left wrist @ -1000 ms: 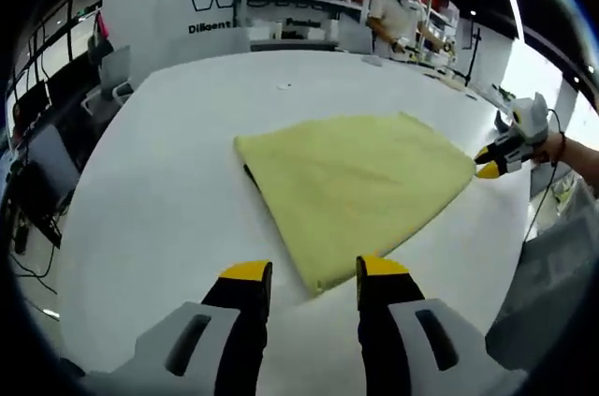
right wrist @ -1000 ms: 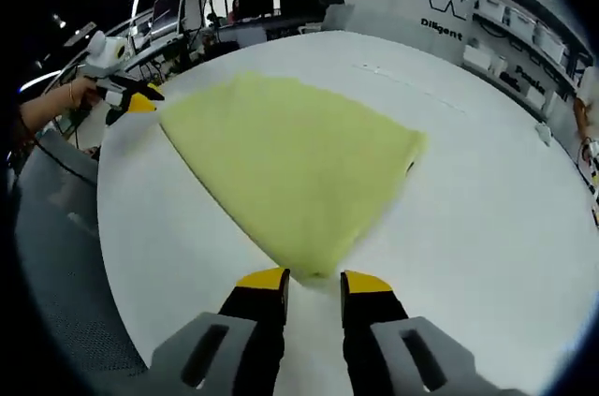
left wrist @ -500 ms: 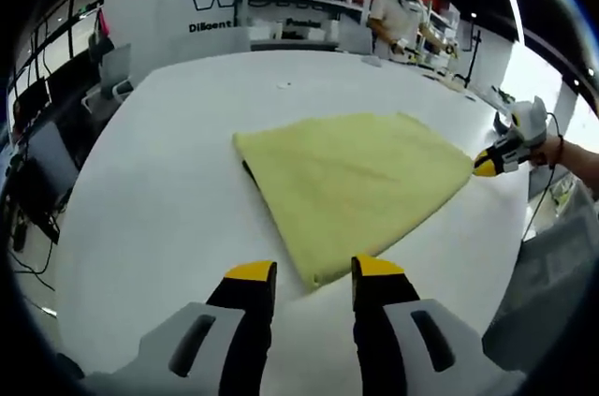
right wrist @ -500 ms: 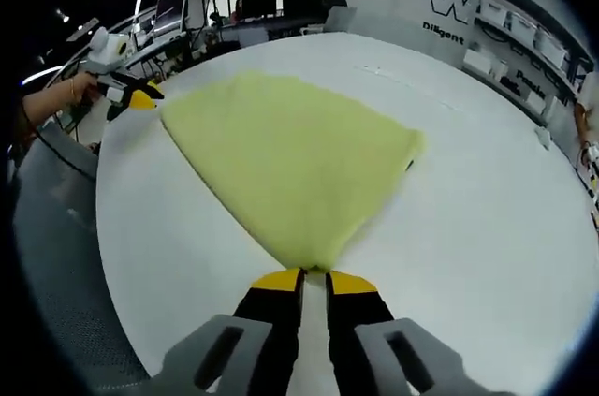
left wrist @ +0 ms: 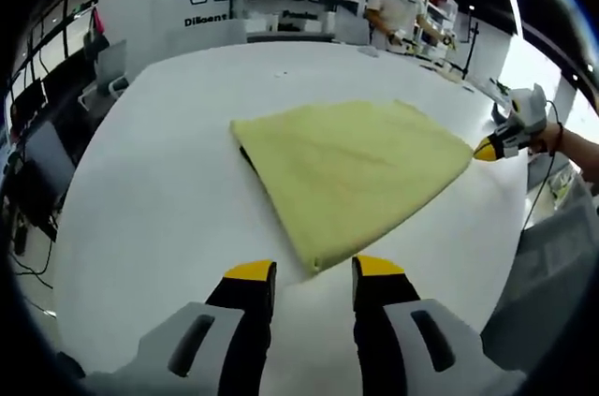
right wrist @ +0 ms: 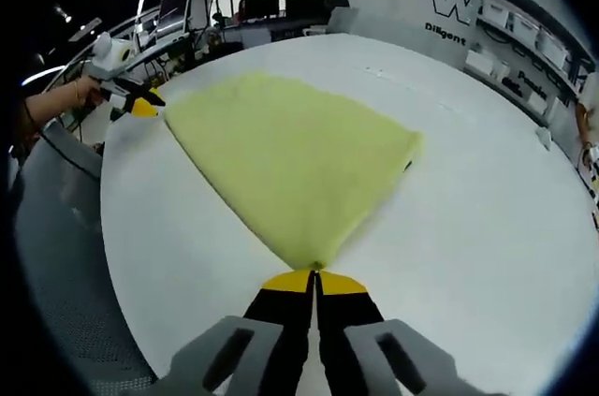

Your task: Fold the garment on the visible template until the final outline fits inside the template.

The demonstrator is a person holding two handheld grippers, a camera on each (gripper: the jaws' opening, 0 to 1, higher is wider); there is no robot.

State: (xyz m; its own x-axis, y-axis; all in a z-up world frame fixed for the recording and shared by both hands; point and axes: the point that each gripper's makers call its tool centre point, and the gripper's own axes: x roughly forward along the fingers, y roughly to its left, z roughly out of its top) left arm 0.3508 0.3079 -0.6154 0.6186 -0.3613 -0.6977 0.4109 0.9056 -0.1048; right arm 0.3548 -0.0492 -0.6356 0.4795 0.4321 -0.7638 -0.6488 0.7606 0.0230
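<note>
Since a second ago the right gripper (right wrist: 315, 273) has pressed its yellow-tipped jaws together on the near corner of the pale yellow folded cloth garment (right wrist: 292, 160), which lies flat at mid-frame on the white tabletop (right wrist: 468, 199). In the left gripper view, the left gripper (left wrist: 310, 270) stays spread at lower centre, just short of the garment's corner.

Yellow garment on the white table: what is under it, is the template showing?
Under the yellow garment a thin dark edge peeks out at one corner, on the white table. Whether that is the template cannot be told; the cloth covers the rest.
</note>
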